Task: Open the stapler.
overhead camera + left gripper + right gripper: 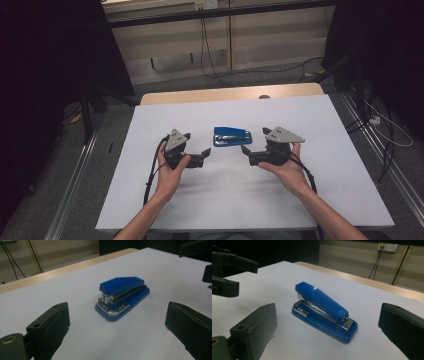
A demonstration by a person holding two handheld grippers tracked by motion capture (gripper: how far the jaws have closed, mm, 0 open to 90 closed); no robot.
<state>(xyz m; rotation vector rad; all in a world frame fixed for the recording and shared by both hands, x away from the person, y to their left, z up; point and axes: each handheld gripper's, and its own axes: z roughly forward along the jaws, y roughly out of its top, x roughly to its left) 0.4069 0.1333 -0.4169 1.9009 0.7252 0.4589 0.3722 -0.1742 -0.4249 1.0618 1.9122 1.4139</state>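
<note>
A blue stapler point(231, 136) with a metal mouth lies flat on the white table sheet point(300, 120), mid-table. My left gripper point(203, 151) is held just left of it, jaws wide apart and empty; in the left gripper view the stapler point(122, 297) sits ahead between the two black pads point(53, 325). My right gripper point(246, 152) is held just right of the stapler, also open and empty; in the right gripper view the stapler point(324, 310) lies ahead of its jaws, and the left gripper point(229, 272) shows farther off at top left.
The white sheet covers a wooden table whose far edge point(230, 93) shows beyond it. Cables point(210, 55) hang along the back wall, and metal rails point(75, 170) run along the floor on both sides. Bare sheet surrounds the stapler.
</note>
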